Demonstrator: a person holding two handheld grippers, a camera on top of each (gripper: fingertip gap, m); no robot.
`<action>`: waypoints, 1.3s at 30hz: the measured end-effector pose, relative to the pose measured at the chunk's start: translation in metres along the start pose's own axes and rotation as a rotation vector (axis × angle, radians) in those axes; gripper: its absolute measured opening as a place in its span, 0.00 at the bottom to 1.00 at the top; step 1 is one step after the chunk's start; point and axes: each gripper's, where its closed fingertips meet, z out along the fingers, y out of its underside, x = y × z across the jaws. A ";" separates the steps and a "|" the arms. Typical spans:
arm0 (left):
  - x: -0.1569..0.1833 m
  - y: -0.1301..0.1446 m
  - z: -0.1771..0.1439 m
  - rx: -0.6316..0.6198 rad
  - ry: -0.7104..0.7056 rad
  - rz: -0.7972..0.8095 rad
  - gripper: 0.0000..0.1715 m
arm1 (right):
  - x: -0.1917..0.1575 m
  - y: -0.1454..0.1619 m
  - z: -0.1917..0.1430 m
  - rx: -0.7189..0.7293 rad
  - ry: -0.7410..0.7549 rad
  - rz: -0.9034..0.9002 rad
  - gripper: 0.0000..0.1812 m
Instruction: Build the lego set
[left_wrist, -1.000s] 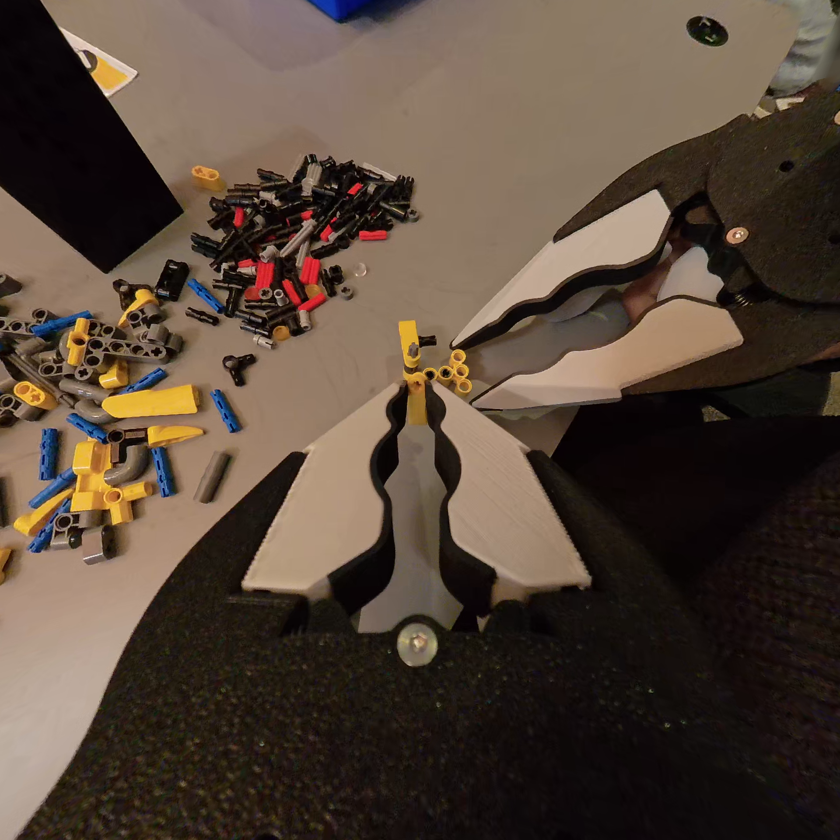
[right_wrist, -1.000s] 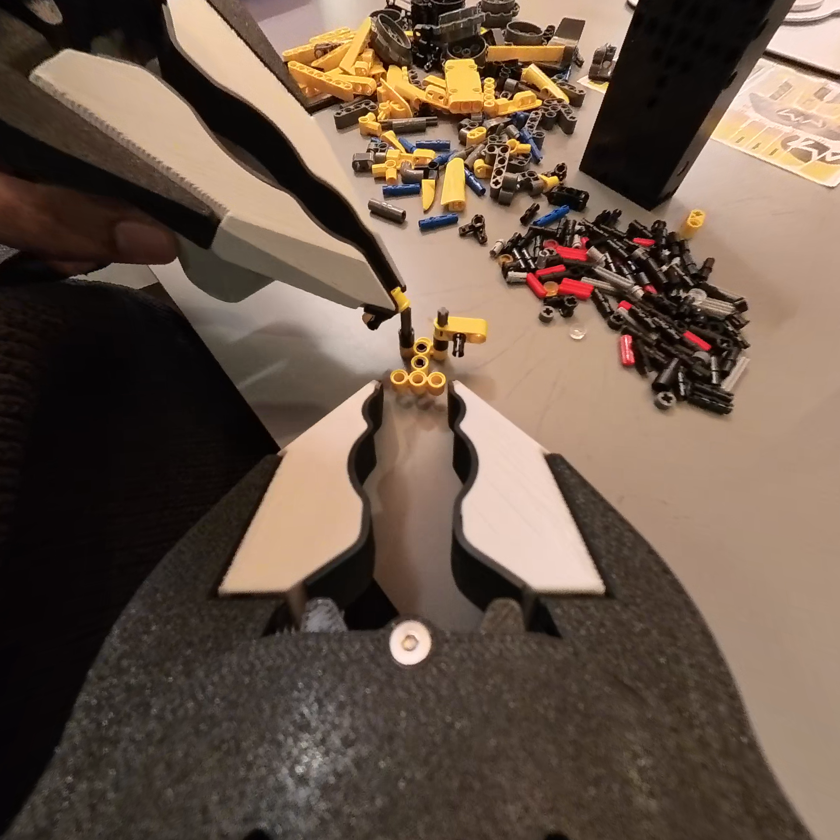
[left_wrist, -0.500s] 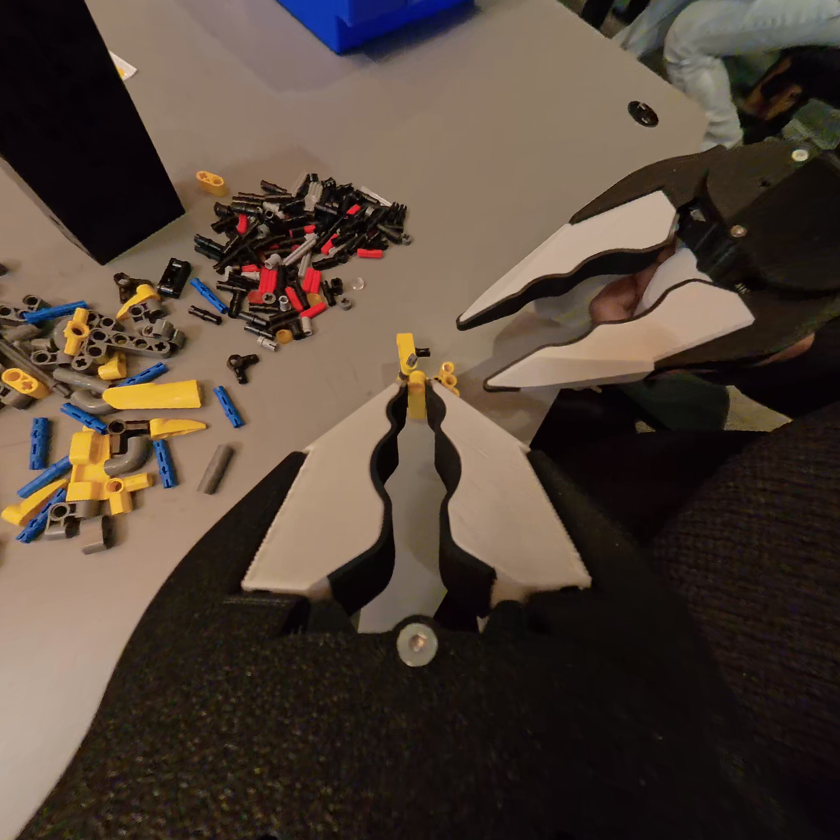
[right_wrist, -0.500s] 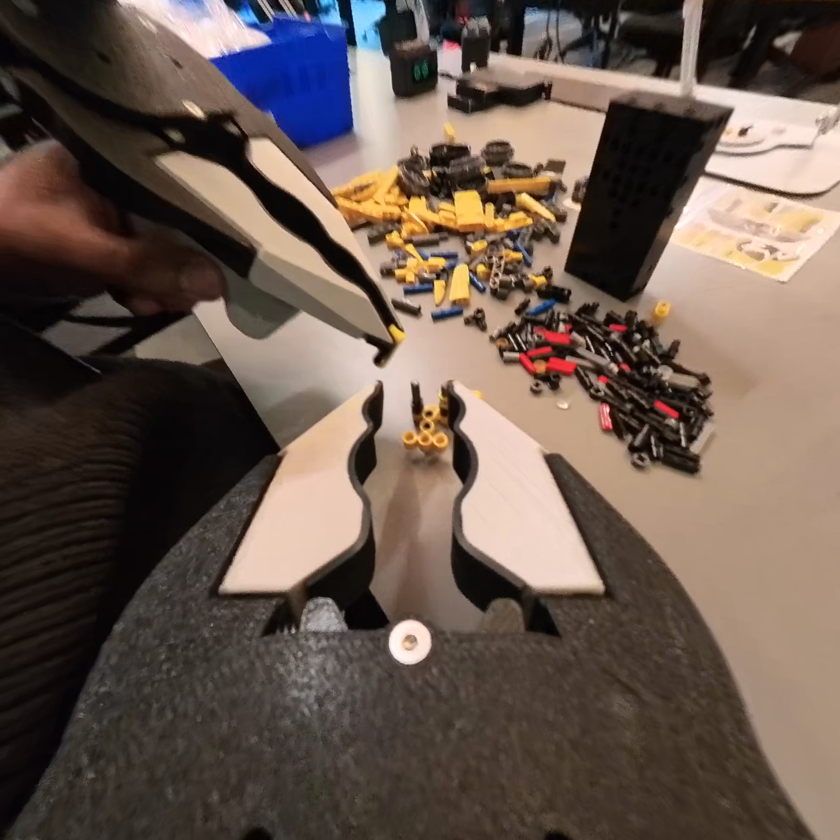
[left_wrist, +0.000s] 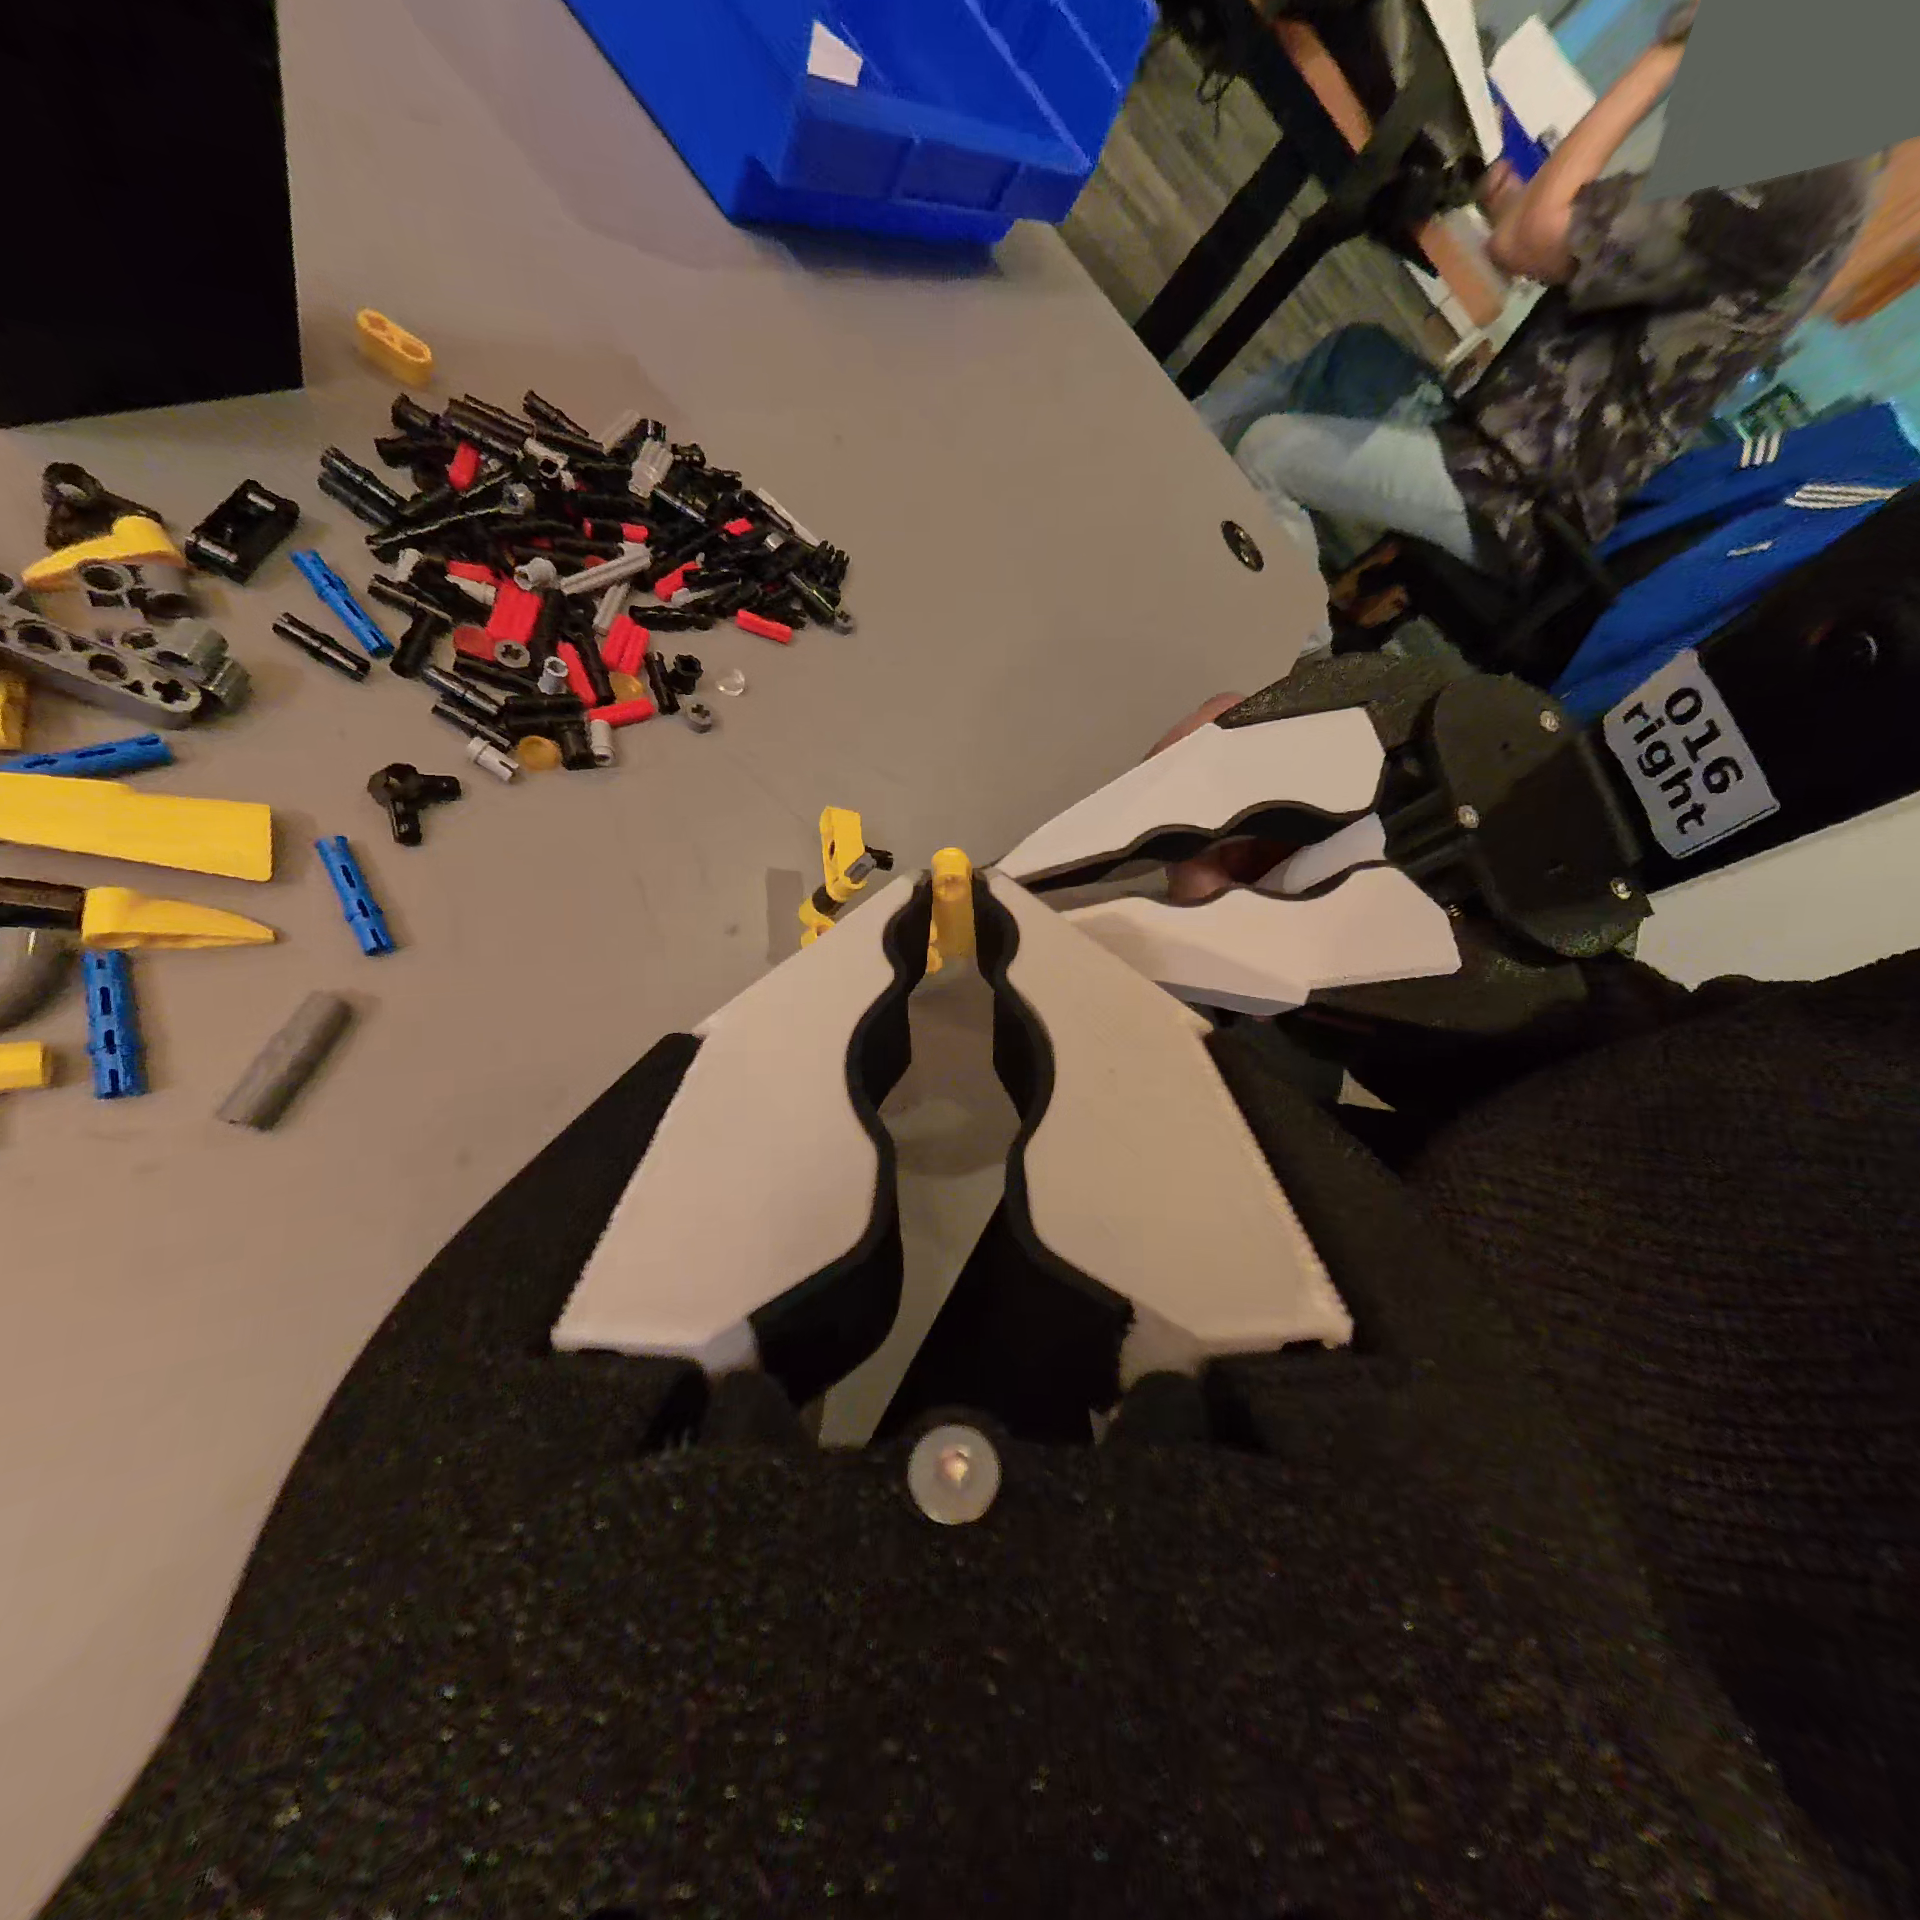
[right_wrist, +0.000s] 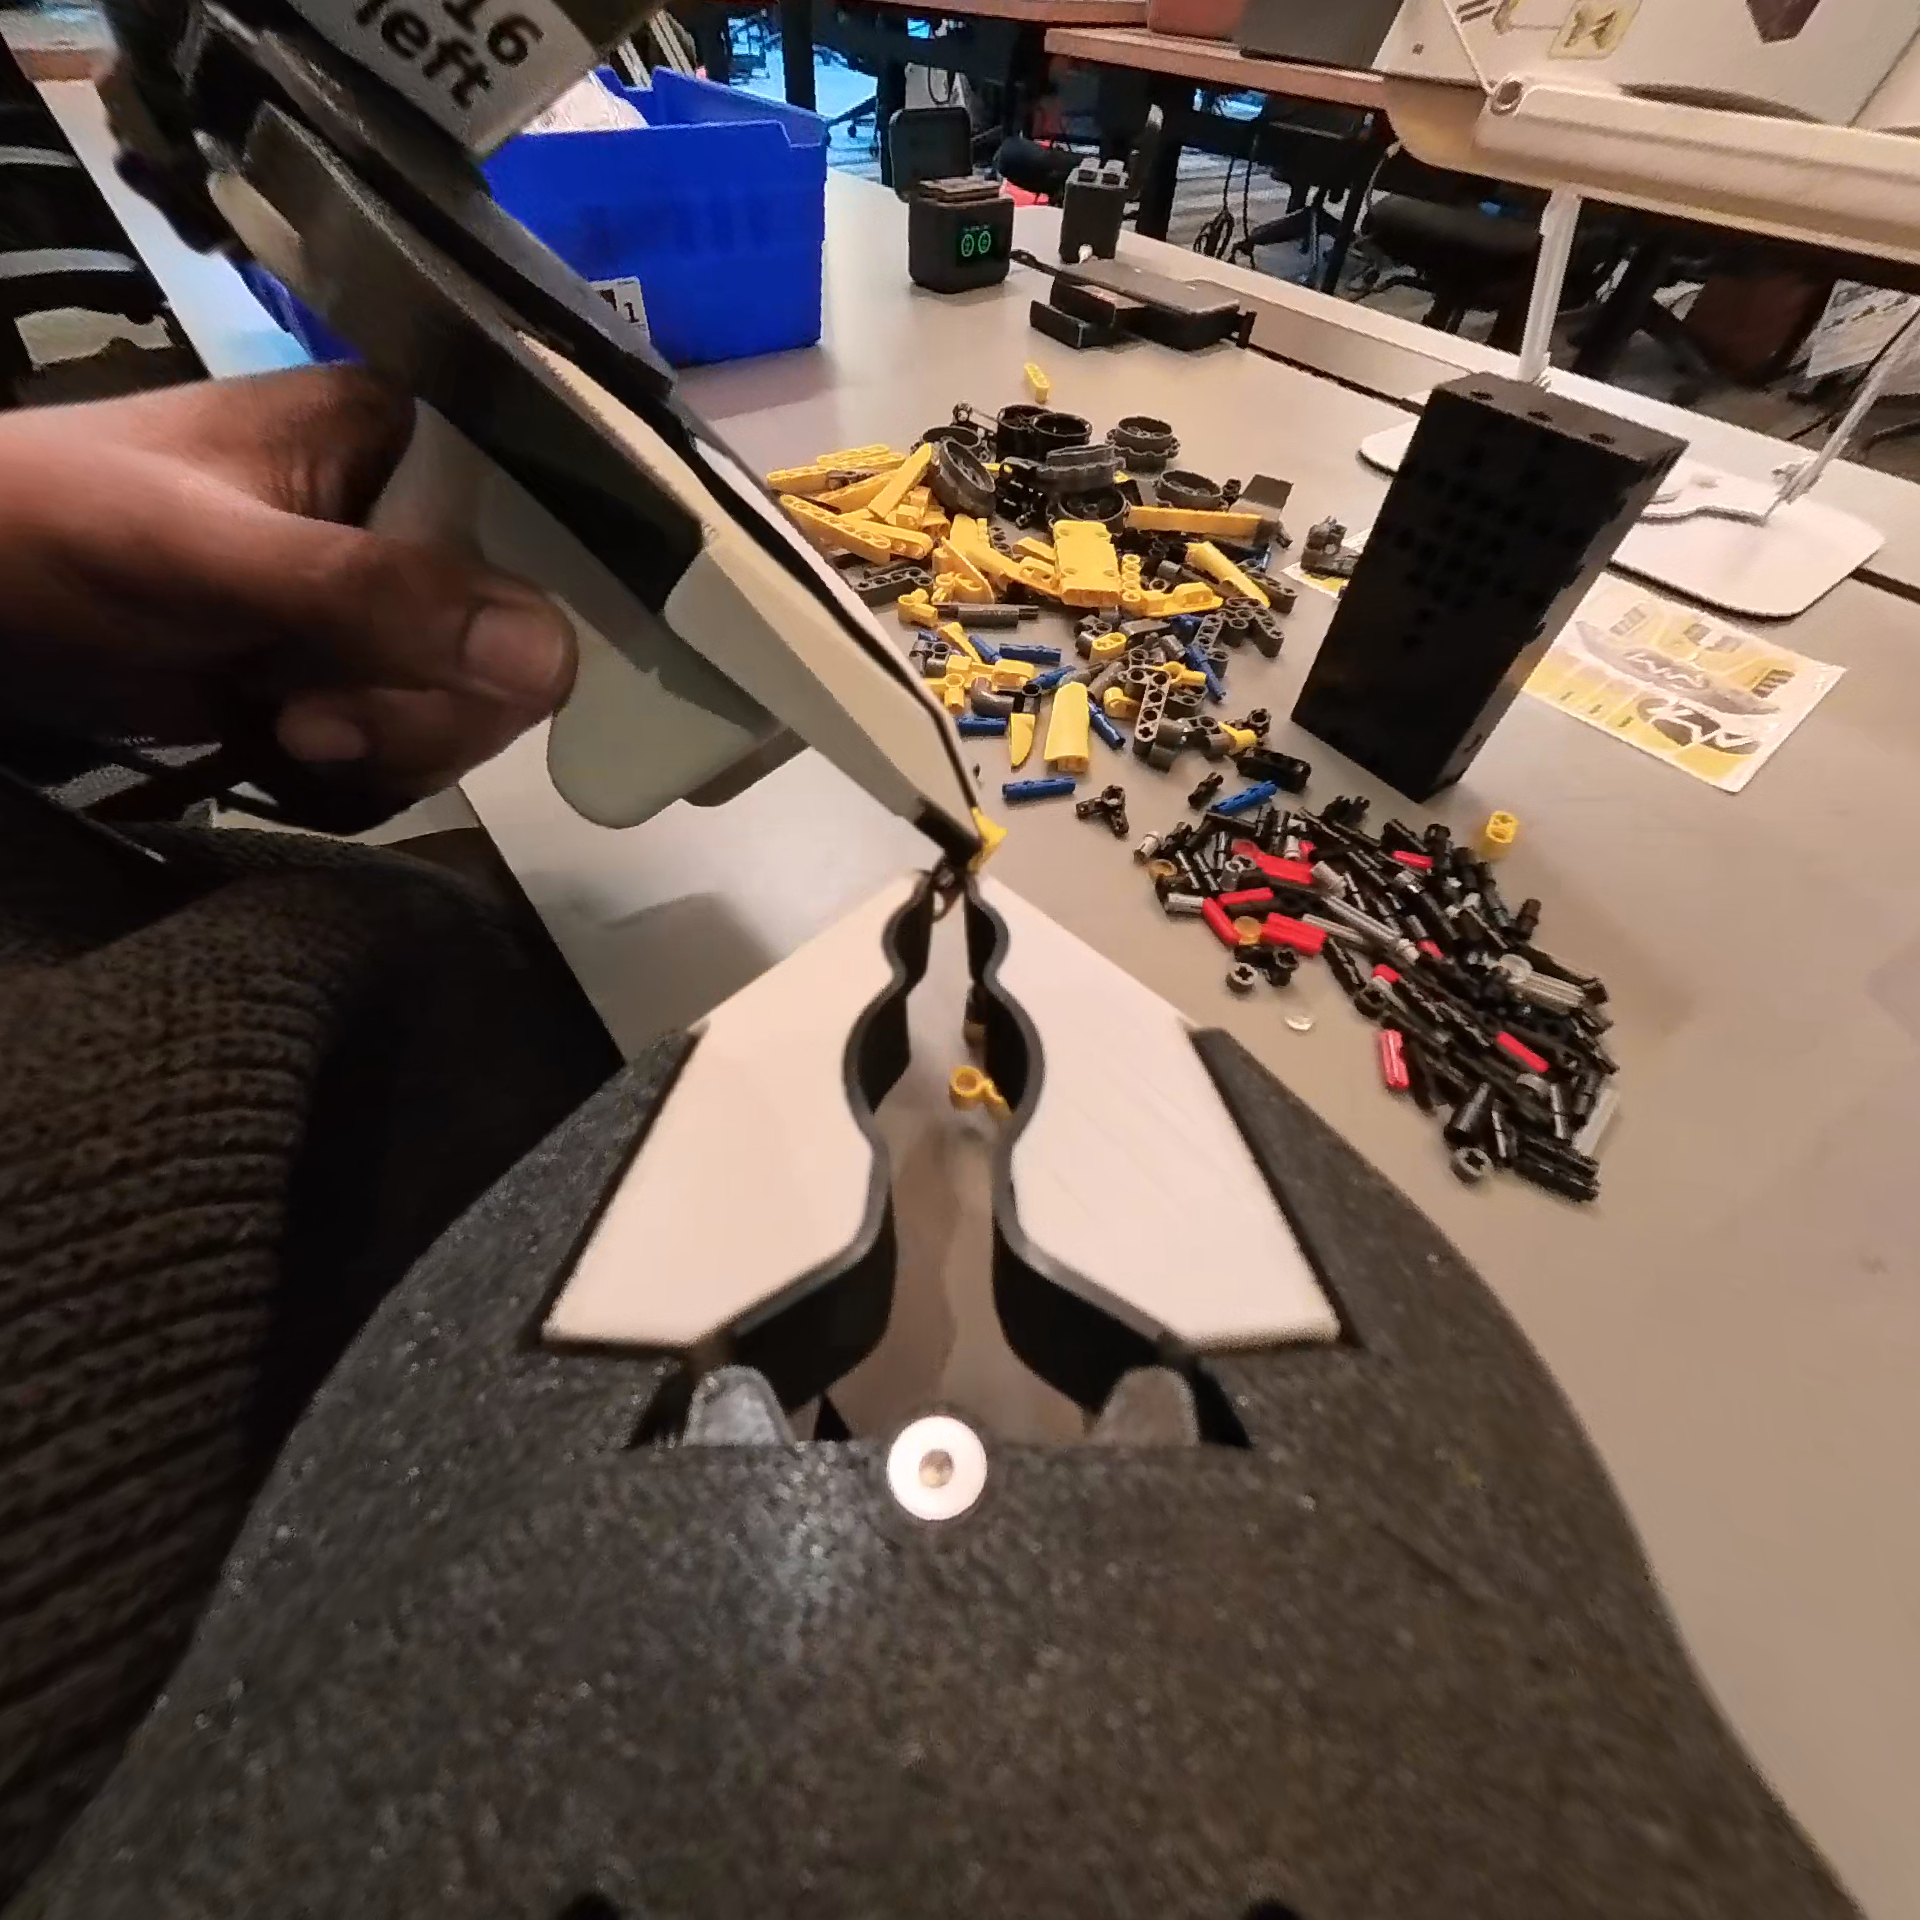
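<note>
Left tongs (left_wrist: 951, 883) clamped on yellow piece (left_wrist: 950, 902), right tongs (right_wrist: 954, 894) nearly together on black pin (right_wrist: 975, 961), grey table (left_wrist: 935, 436)

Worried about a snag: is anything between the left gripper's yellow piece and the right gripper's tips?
Nothing visible. The yellow piece in the left gripper sits right at the right gripper's tips, no loose part between.

A grey desk (right_wrist: 1714, 1039) carries a heap of black and red pins (right_wrist: 1392, 966), a pile of yellow and grey beams (right_wrist: 1049, 561), an upright black block (right_wrist: 1475, 582), a blue bin (right_wrist: 665, 239) and a printed sheet (right_wrist: 1683, 675).
</note>
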 end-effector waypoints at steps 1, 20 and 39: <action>0.000 0.000 0.000 0.002 -0.002 0.005 0.04 | 0.000 0.000 0.000 0.001 -0.002 0.003 0.03; 0.016 -0.018 -0.009 0.208 0.012 0.161 0.11 | 0.020 -0.022 -0.011 0.264 -0.153 0.629 0.02; 0.030 -0.005 -0.010 0.188 0.189 0.196 0.04 | -0.008 -0.013 -0.021 0.166 -0.396 0.679 0.03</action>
